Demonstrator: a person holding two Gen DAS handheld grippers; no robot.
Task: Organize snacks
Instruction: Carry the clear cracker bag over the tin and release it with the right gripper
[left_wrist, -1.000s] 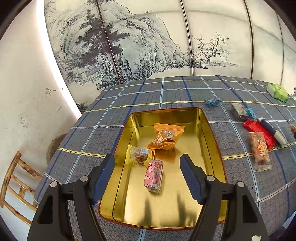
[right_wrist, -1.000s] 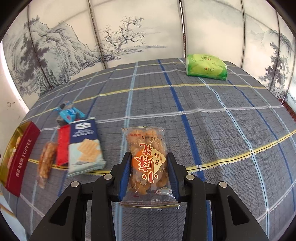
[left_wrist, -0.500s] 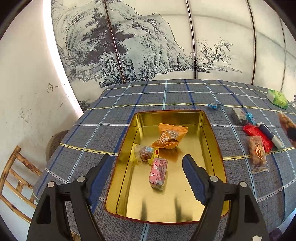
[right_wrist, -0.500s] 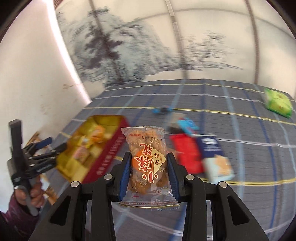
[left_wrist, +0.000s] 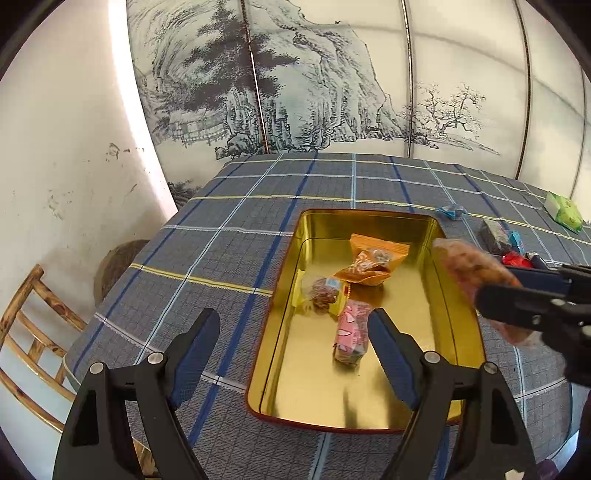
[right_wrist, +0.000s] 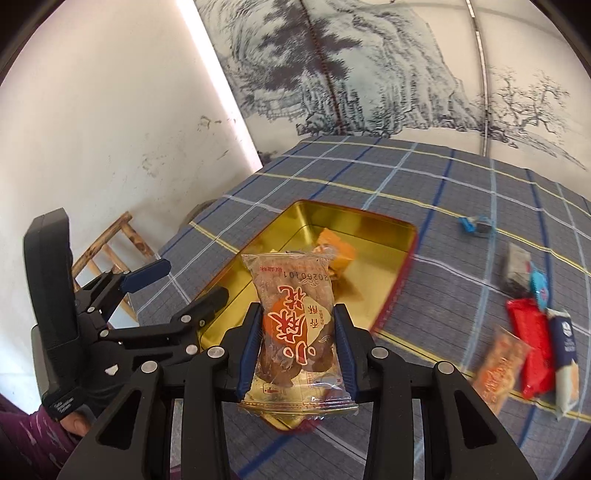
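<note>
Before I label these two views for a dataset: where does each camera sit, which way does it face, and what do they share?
Left wrist: on the left gripper, looking down along its opening, empty jaws at the gold tin; the right gripper enters from the right.
Right wrist: on the right gripper, shut on the clear snack packet, facing the tin from its other side; the left gripper and a purple sleeve show at left.
Shared: tin, orange packet, plaid tablecloth, painted screen.

right claw (left_wrist: 517, 295) smeared by motion blur and cut off at the frame edge, its clear crinkly snack packet (left_wrist: 476, 273) just an orange-brown smudge, small orange-and-clear packet (right_wrist: 498, 369) on the plaid surface (right_wrist: 443, 258) blurred too, gold rectangular tin (right_wrist: 351, 236) partly hidden behind the held packet
</note>
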